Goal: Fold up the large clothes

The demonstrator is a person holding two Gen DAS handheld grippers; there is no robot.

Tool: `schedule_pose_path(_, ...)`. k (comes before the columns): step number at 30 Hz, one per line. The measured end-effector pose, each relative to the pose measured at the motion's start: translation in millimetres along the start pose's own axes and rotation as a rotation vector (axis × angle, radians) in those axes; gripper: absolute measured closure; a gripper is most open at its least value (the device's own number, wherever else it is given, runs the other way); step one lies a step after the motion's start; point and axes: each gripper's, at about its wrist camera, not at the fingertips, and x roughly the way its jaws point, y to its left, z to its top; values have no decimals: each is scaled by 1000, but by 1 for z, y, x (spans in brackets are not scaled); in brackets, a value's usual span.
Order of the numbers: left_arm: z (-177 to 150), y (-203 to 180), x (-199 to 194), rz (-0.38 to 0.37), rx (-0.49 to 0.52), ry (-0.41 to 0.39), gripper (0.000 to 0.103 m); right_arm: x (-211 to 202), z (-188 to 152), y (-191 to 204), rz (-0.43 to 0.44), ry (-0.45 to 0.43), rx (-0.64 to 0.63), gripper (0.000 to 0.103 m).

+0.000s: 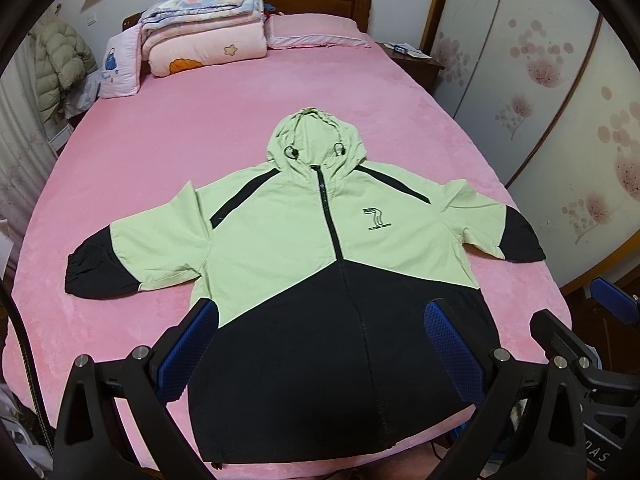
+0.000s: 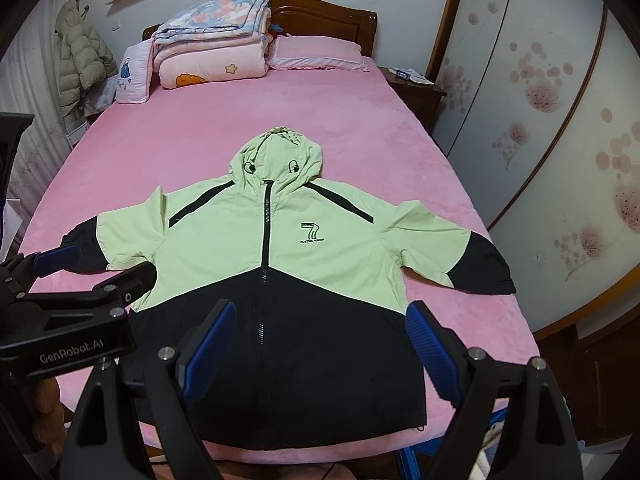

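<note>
The left gripper [image 1: 320, 344] sits nearest the lens, its blue-padded fingers spread wide with nothing between them, hanging over the black lower half of the jacket. The right gripper [image 2: 320, 344] is likewise spread and empty, poised above the same dark panel, a little toward the jacket's right-hand side as seen from the foot of the bed.

The bed [image 1: 168, 152], covered in pink, carries everything. The jacket [image 1: 280, 232] lies face up near its foot end, zipped shut, hood pointing toward the headboard, hem at the near edge, both sleeves spread sideways from the body. It looks flat, with only small creases by the armpits. Beyond the hood, a stack of folded quilts [image 1: 204, 20] and a pillow [image 1: 316, 30] sit well apart from the jacket, so they should not get in the way.

No fold appears to be made yet, so the step in hand is likely the first one: bringing a sleeve in across the chest. To do it well, each gripper should probably pinch thin cloth at a black cuff [image 1: 94, 268], or at a shoulder and the hem on one side, taking one layer cleanly instead of bunching the sheet beneath. Lift just enough to clear the body, carry it toward the zip [image 1: 332, 220], and lay it down so the fold line runs straight from shoulder to hem. The fabric looks light and slippery, so a firm pinch and a slow lay-down seem wise.
</note>
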Motion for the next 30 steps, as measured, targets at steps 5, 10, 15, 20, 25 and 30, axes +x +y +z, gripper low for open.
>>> schedule_pose_path(5,0,-11,-1,-31,33,-10,1,-4,-5,-9,-21,6,27,16)
schedule_pose_path(10,3,-23,-2,-34,53,-30,1,-4,-9,-22,-26,16,69,16)
schedule_pose_path(15,9,-41,0,-33,88,-45,1,-2,-11,-42,-26,11,128,16)
schedule_pose_path(20,22,-66,3,-3,127,-79,1,9,-9,-74,-5,7,203,16)
schedule_pose_path(25,38,-102,10,33,172,-107,1,31,-2,-110,35,19,256,16)
schedule_pose_path(30,60,-156,26,59,216,-95,1,60,8,-167,106,34,338,16)
